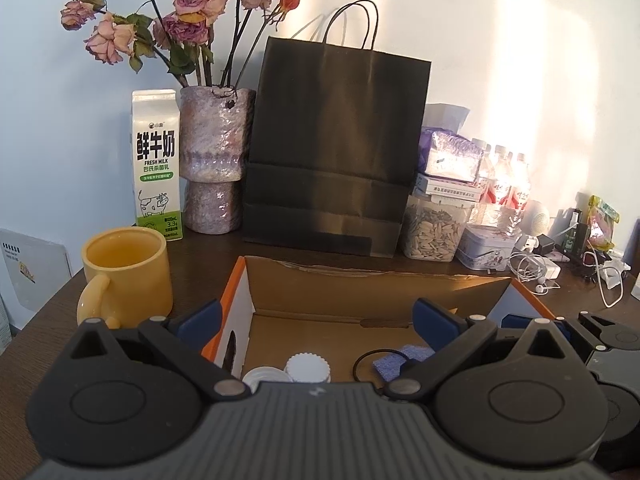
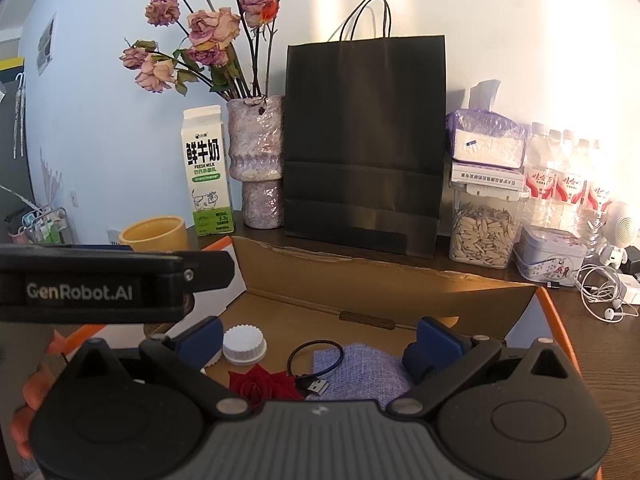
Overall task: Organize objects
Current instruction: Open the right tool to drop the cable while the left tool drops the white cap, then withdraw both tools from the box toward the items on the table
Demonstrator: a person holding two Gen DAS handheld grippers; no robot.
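Warm sunlight falls in soft vertical bands on the wall (image 1: 500,60) right of the black bag (image 1: 336,148), washing out the bottles (image 1: 504,176) there with glare. Left of the bag the wall stays cool, bluish and dimmer. The bag's front is dark, nearly without detail. Both fisheye views bend straight lines and blacken at the corners; focus is slightly soft throughout.
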